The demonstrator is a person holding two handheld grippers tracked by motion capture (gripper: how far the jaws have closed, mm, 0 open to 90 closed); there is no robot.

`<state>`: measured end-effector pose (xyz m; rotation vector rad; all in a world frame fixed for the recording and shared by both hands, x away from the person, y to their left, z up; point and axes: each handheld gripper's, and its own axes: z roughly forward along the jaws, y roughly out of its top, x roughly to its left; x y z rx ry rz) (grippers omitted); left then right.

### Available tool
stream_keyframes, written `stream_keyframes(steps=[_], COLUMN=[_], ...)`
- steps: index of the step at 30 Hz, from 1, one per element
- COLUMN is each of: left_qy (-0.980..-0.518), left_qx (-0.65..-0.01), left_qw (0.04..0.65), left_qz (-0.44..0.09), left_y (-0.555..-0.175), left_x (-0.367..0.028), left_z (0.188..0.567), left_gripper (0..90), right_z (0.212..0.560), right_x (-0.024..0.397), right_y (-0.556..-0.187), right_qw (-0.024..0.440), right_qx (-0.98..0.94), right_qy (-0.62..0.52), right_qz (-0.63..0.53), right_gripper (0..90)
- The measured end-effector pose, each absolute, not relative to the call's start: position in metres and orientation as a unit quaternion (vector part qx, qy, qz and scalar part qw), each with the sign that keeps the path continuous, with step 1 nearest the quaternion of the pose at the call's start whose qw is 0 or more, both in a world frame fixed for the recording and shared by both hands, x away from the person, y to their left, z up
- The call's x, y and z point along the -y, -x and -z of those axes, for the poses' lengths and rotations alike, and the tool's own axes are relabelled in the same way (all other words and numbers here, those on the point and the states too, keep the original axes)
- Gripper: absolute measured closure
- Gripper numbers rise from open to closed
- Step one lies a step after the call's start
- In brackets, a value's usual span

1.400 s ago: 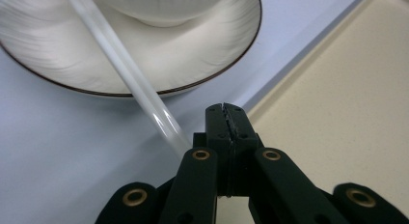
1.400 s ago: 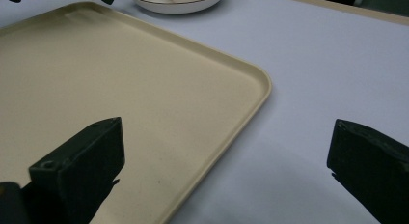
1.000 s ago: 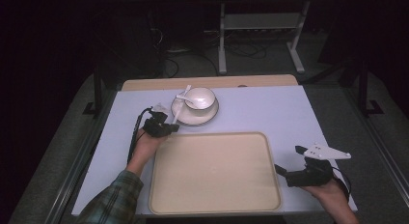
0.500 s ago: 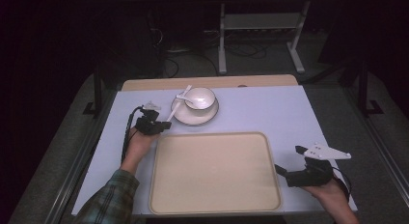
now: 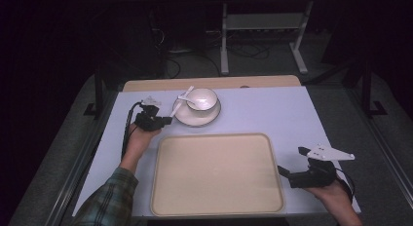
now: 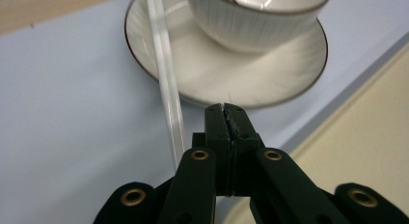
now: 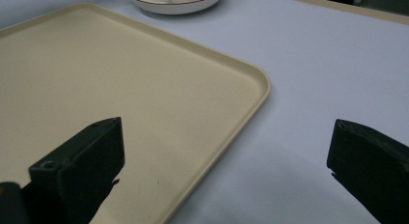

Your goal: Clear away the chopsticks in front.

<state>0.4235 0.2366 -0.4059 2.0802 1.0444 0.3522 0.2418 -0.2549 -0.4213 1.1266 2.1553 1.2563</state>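
High view: left gripper just beside saucer at its left edge, fingers pressed together on nothing. Bowl on saucer, spoon leaning across the rim, far of tray on bench. Right gripper near tray's right edge, fingers spread wide.

We note the bowl as glazed ceramic, glossy, finely ribbed outside. Its saucer matches, smooth with a thin dark rim line. The spoon handle looks like glossy white ceramic. We record the tray as matt cream plastic, the table as a matt pale cover over a wood-look edge. The left gripper has matt black plastic jaws with ridged pads and brass-coloured rivets.
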Motion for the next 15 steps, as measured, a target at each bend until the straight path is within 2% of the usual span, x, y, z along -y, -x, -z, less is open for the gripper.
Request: stream_keyframes(steps=[8, 15], left_qy=[-0.823, -0.827], left_qx=[-0.401, -0.397], left_qw=[0.369, 0.365], left_qz=[-0.16, -0.16], left_y=[-0.452, -0.467], left_x=[-0.23, -0.224], left_z=[0.398, 0.408], left_gripper=[83.3, 81.4], right_z=[0.422, 0.422], right_x=[0.255, 0.257], right_y=[-0.242, -0.242], right_qw=[0.2, 0.199], right_qx=[-0.772, -0.77], right_qy=[-0.404, -0.406], right_qz=[-0.449, -0.45], right_gripper=[0.0, 0.0])
